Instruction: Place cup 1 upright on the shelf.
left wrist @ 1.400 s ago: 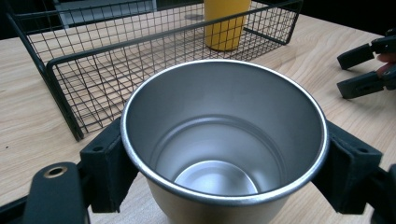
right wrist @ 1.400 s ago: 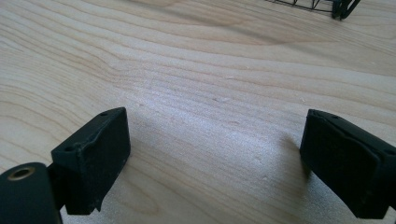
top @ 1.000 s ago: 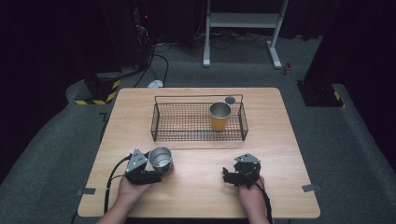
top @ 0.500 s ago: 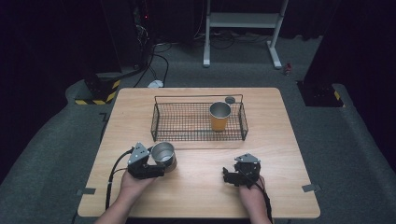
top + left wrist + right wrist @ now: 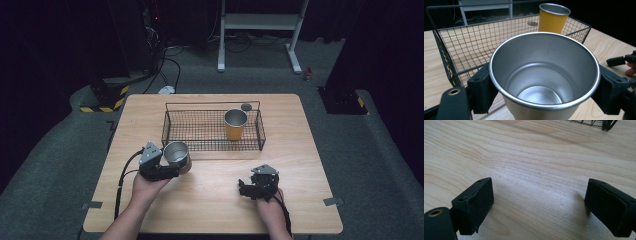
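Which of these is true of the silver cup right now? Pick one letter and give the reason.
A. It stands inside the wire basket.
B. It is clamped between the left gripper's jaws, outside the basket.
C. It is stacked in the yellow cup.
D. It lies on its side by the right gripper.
B: the left gripper has a jaw on each side of the silver cup, upright in front of the wire basket; the yellow cup stands apart inside the basket.
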